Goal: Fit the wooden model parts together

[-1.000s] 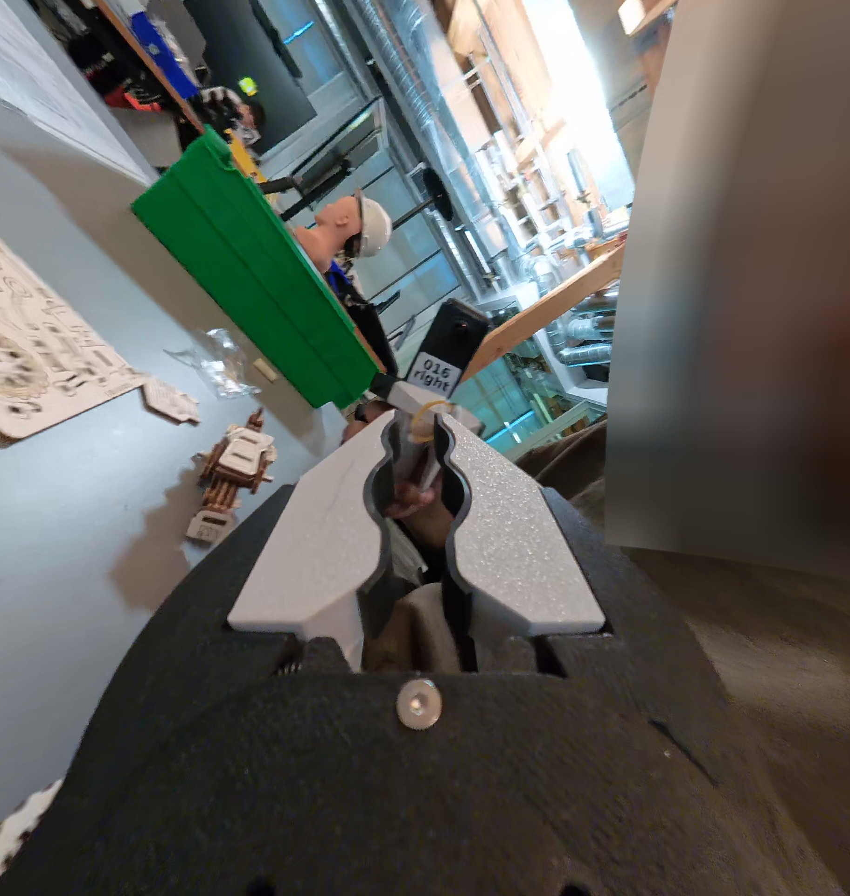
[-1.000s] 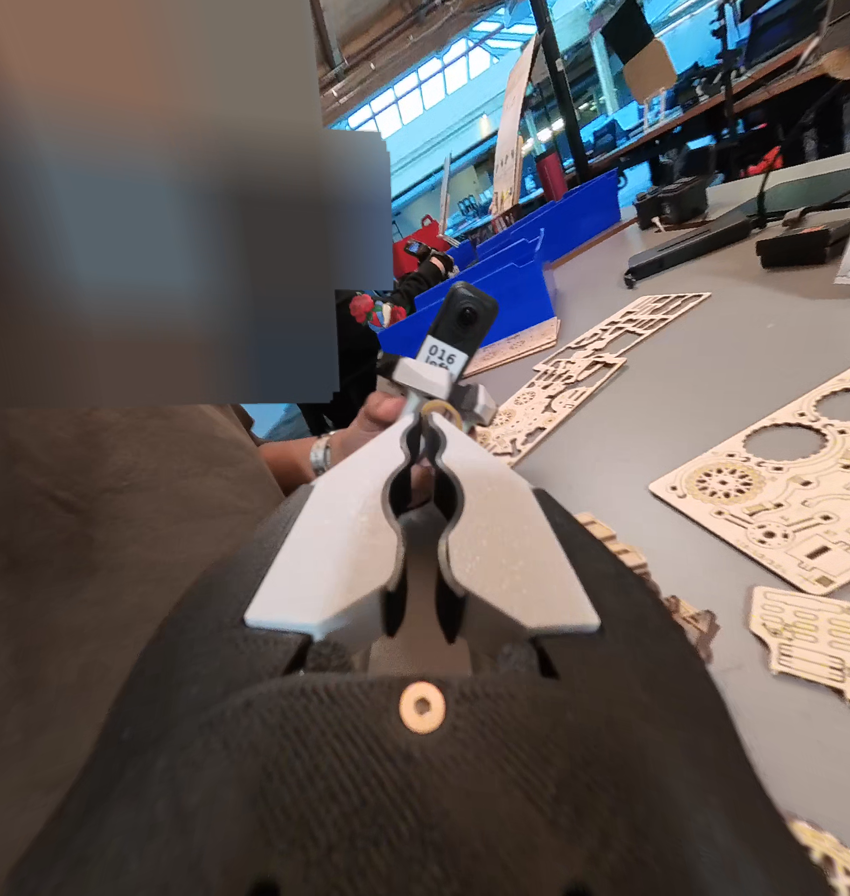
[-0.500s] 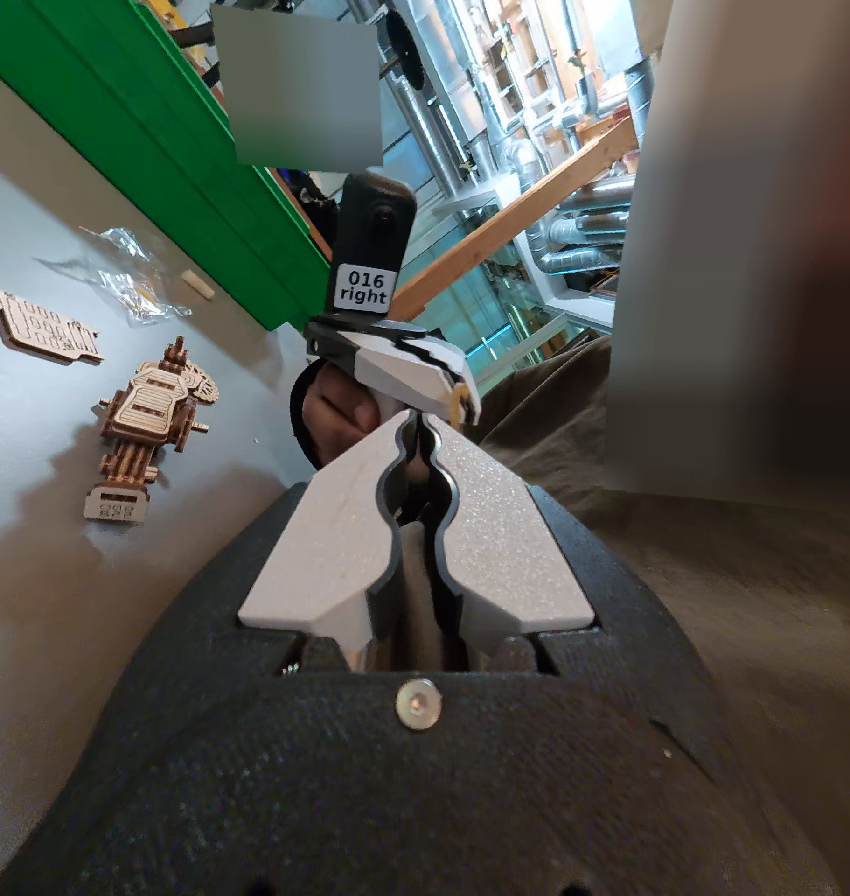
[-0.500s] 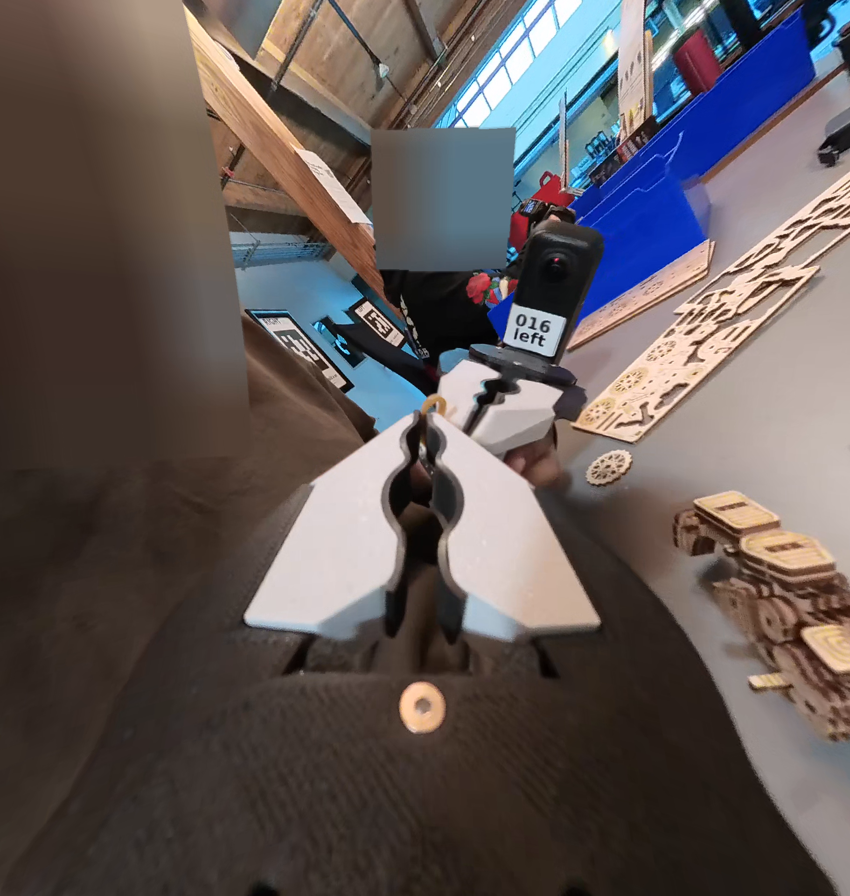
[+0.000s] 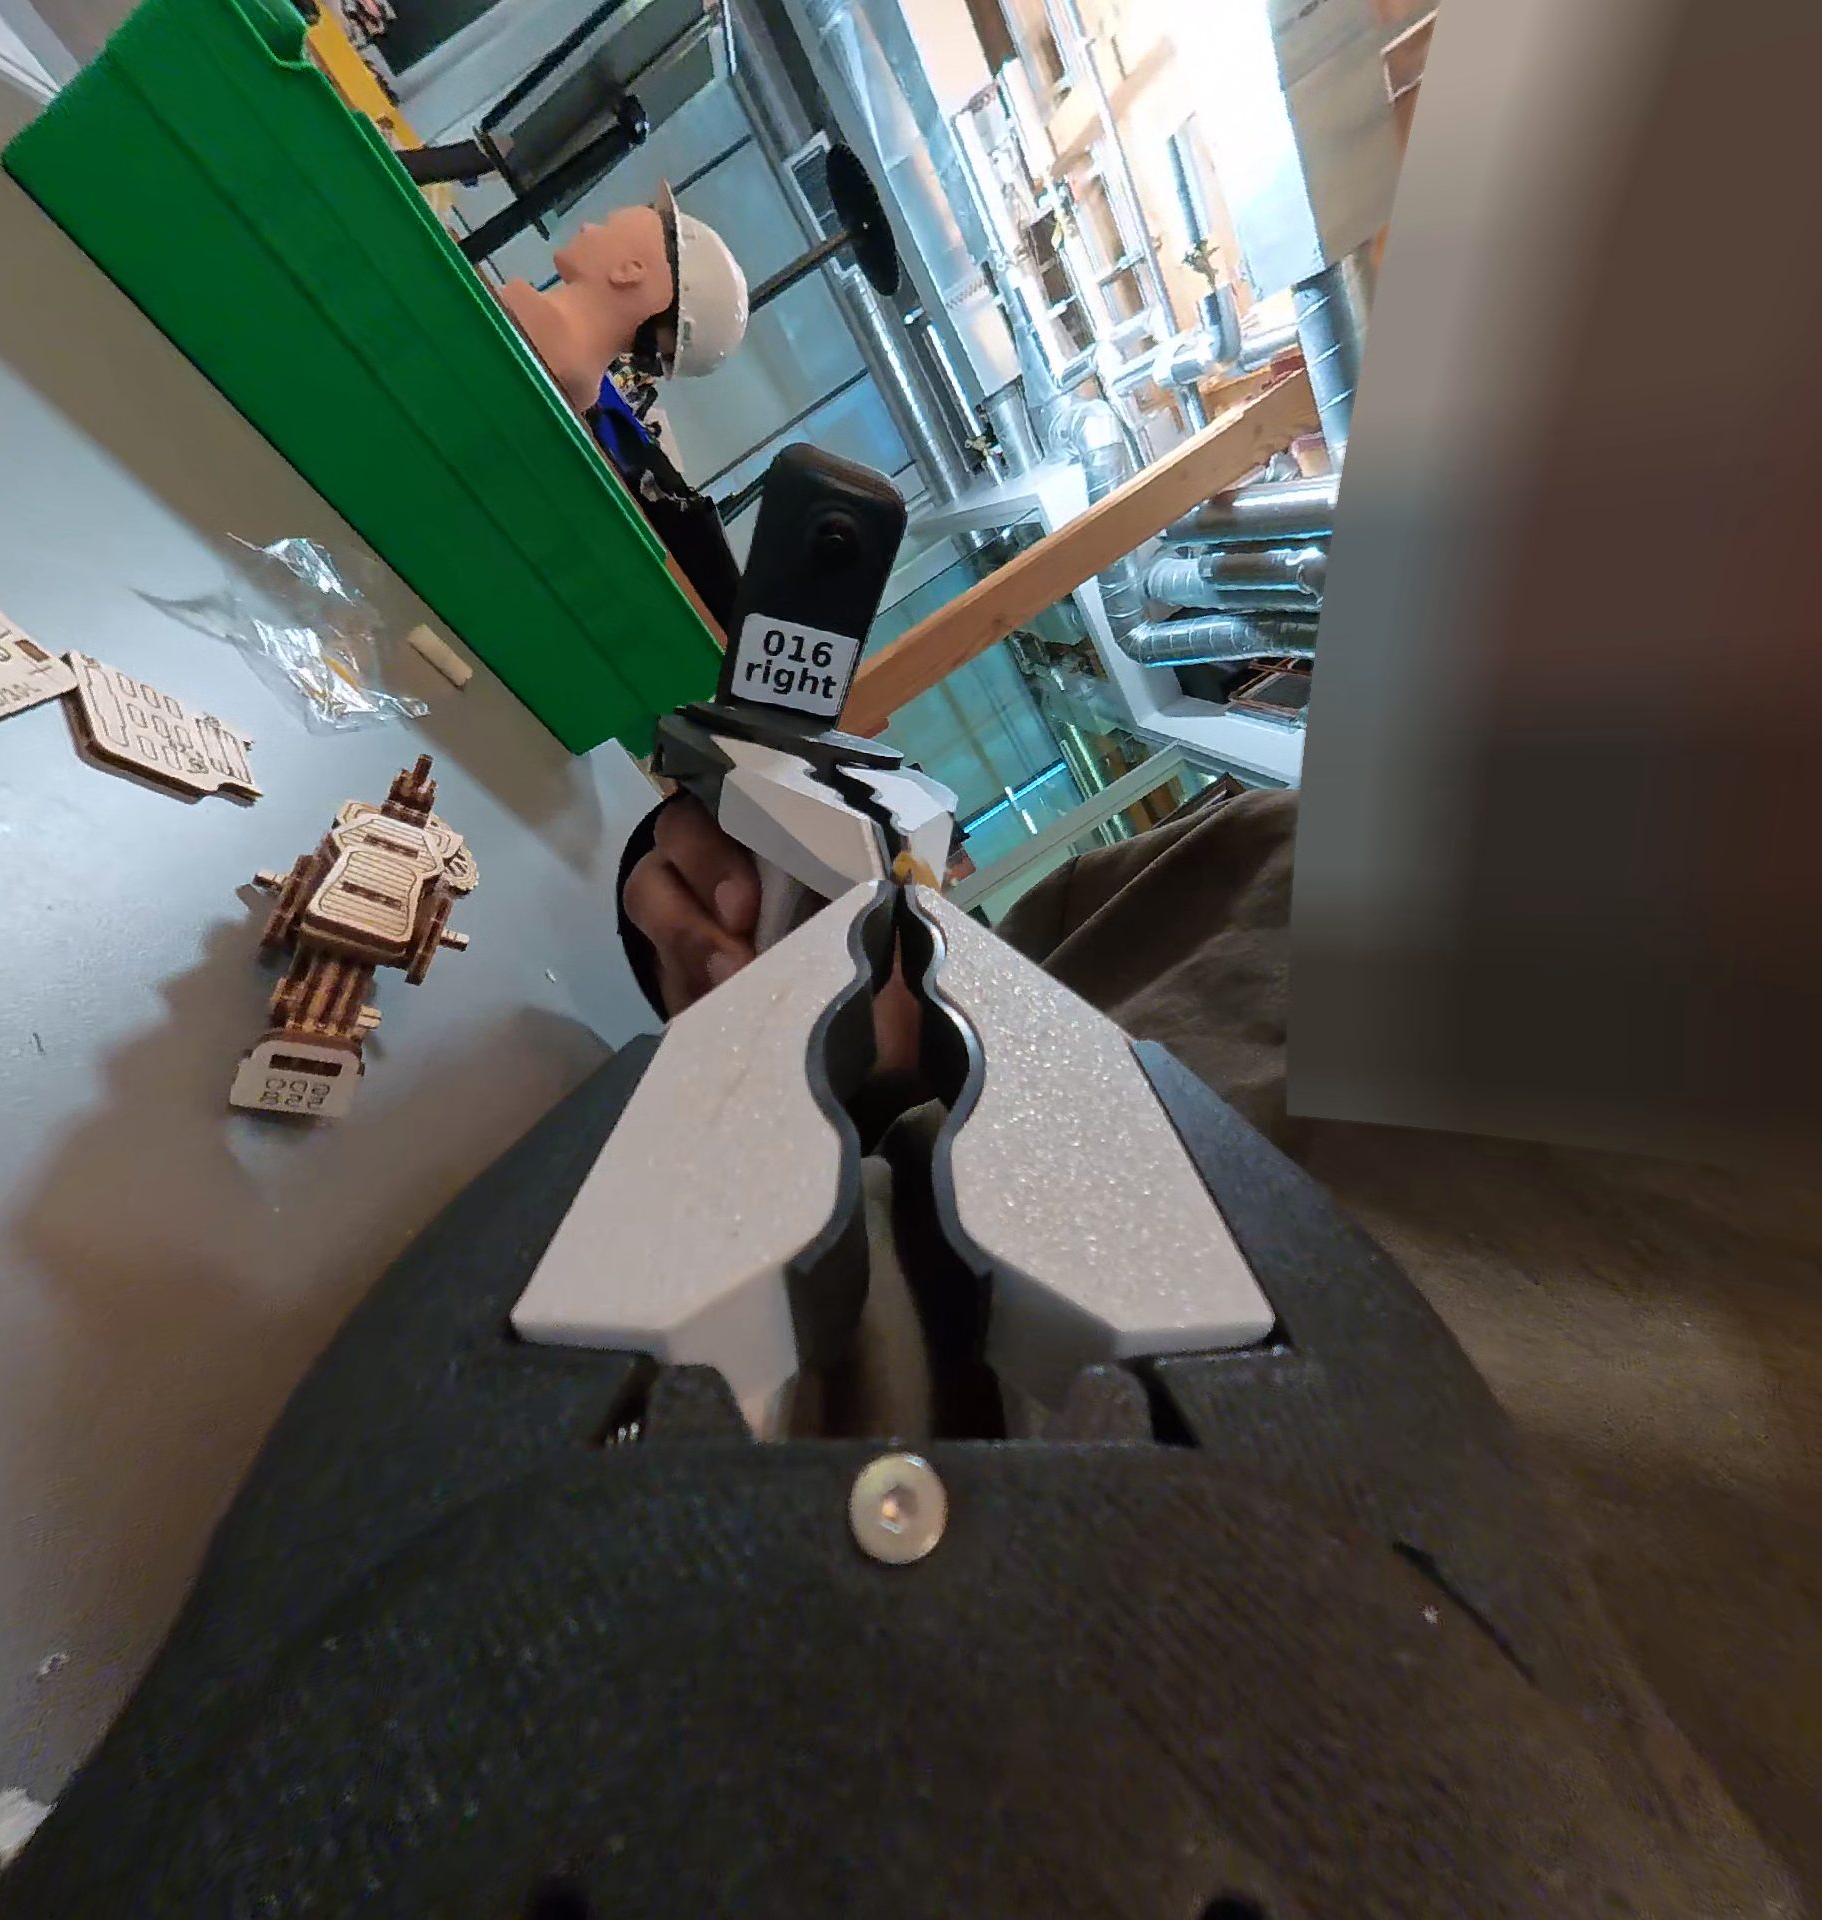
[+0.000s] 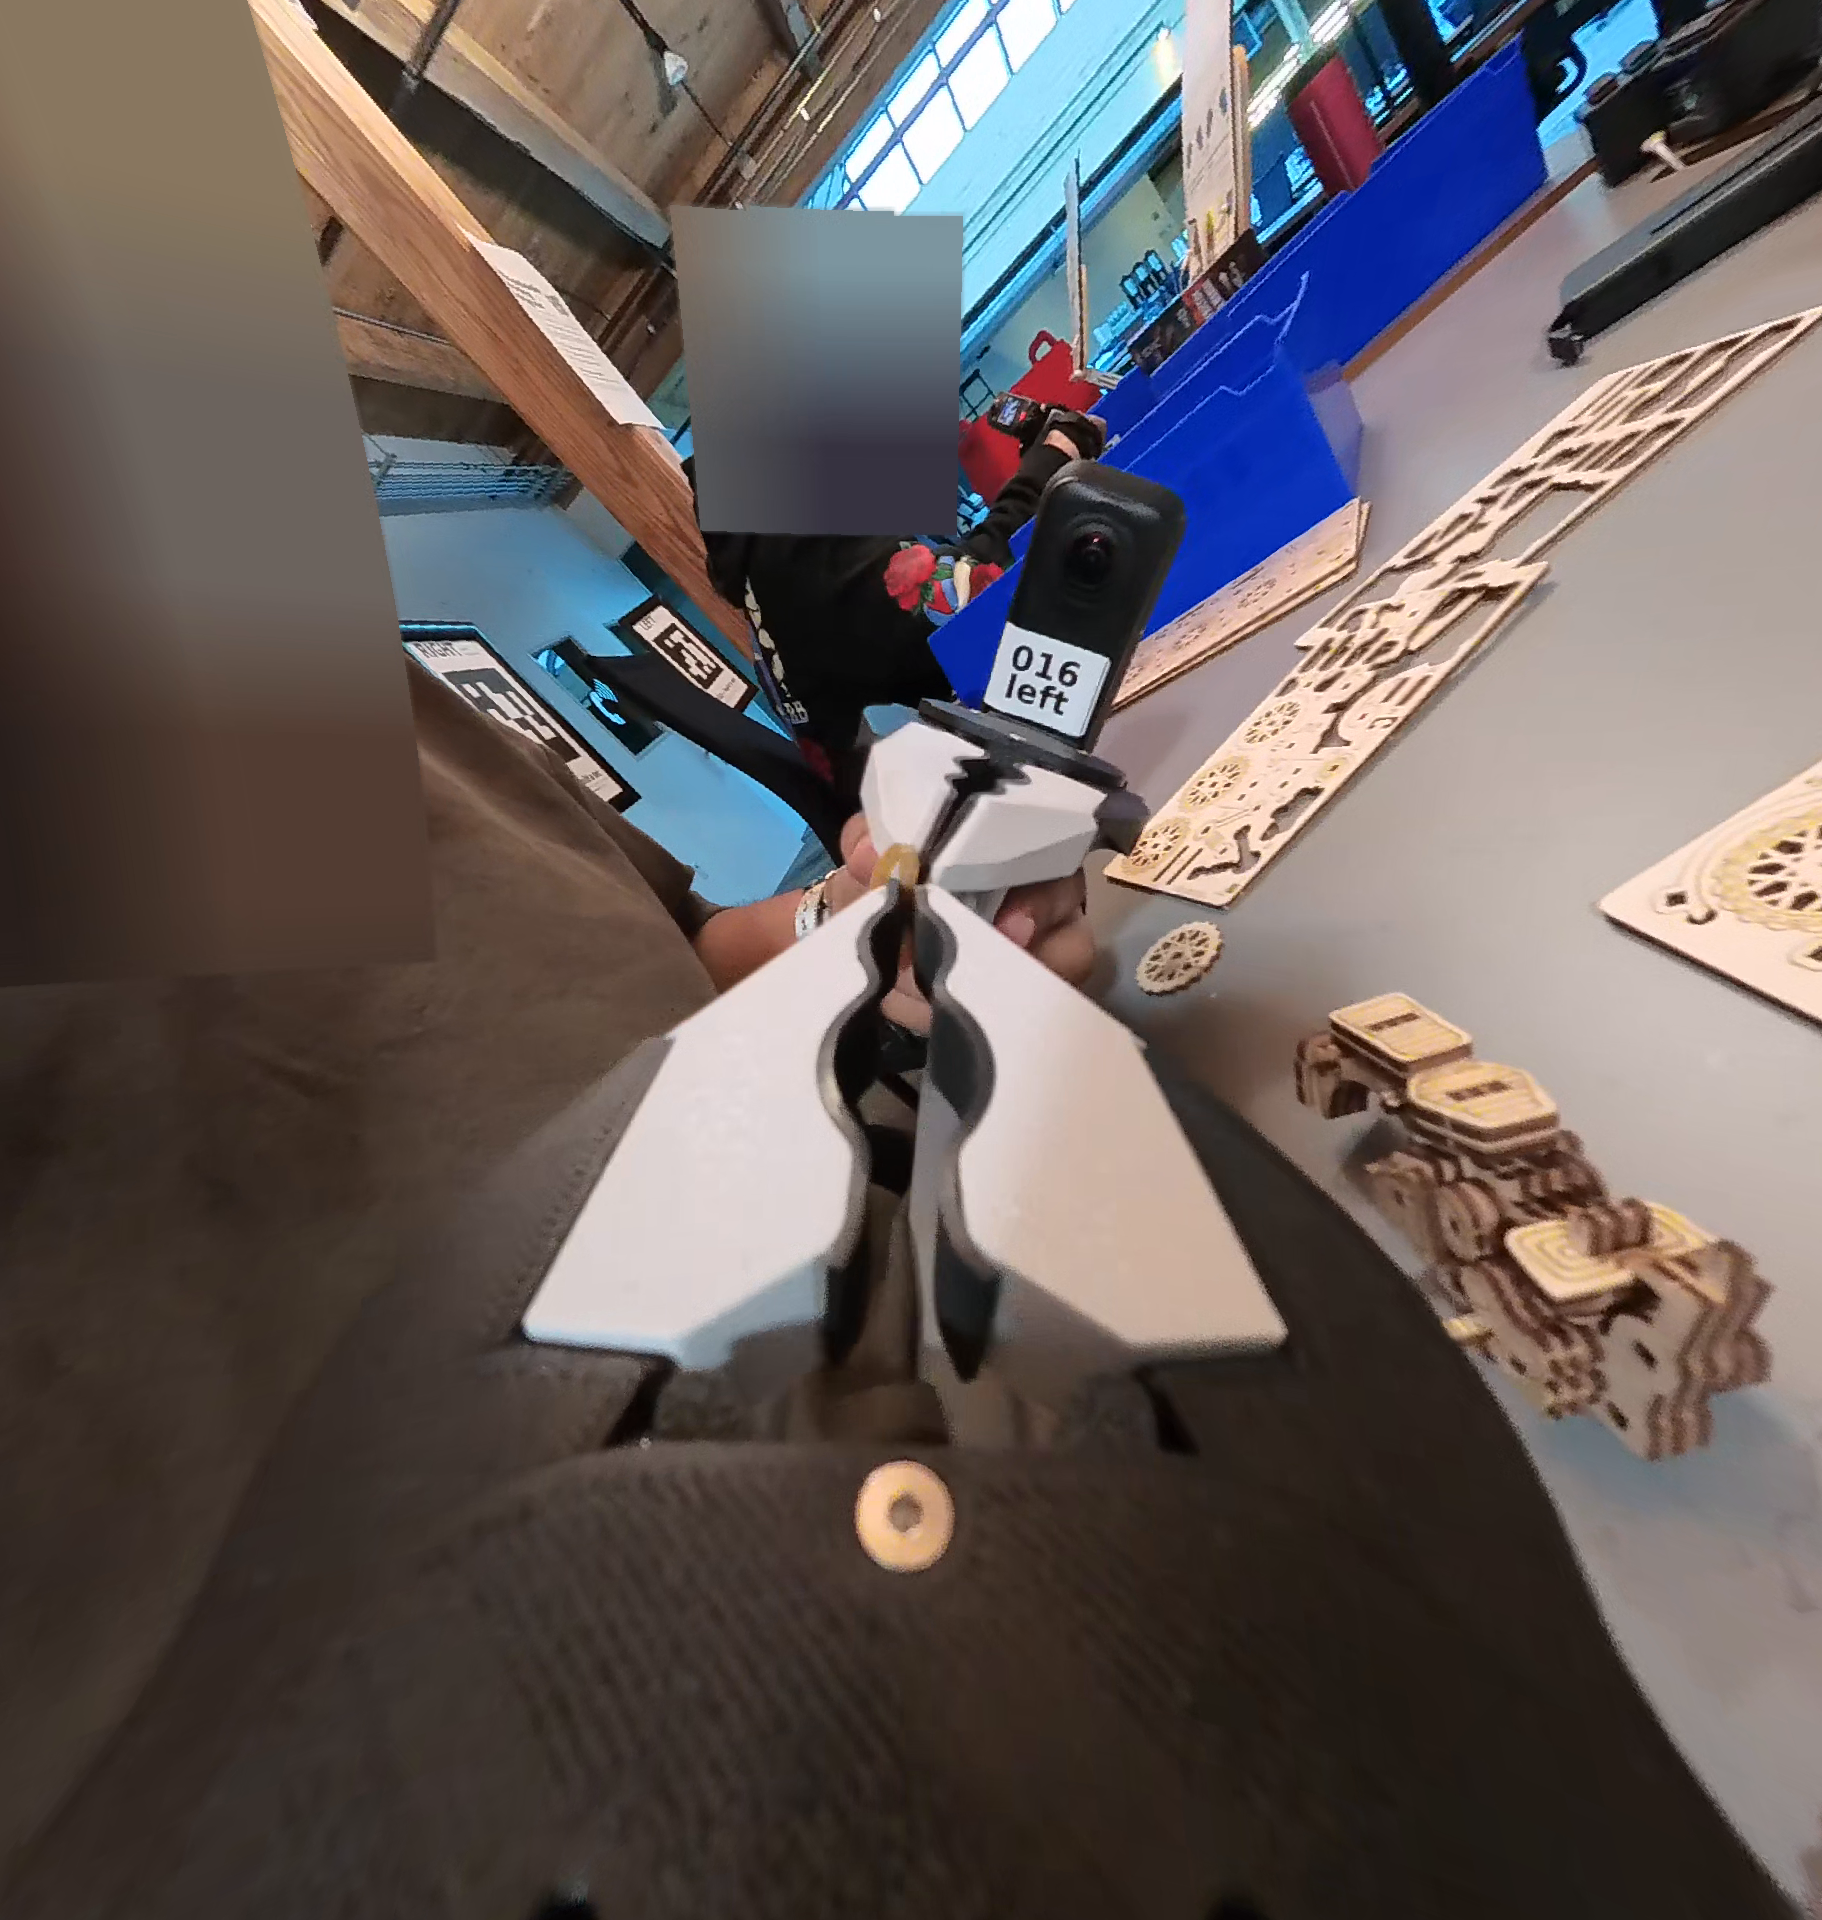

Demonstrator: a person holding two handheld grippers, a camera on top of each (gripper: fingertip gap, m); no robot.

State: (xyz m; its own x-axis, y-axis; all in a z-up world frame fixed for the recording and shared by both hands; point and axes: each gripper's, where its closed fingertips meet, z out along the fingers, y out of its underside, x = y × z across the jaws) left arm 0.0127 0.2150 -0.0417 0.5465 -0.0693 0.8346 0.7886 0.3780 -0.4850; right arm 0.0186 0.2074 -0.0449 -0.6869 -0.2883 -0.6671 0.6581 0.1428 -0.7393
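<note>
Wooden model parts meet in the air above the grey bench: a small pale ring sits right where the tips of the two tools come together. The right tool has its jaws drawn nearly together at the tips, and the ring shows just past them; whether it or the left tool opposite actually pinches the ring, I cannot tell. From the left wrist view, the left tool is likewise closed to a narrow slit, with the right tool tip to tip against it and a sliver of the ring between them.

Relative to the ring, the half-built wooden model lies on the bench to the right in the right wrist view, with a loose gear nearer the ring and flat cut-out sheets beyond. In the left wrist view the model lies left of the ring, a small plastic bag and a green bin farther off.
</note>
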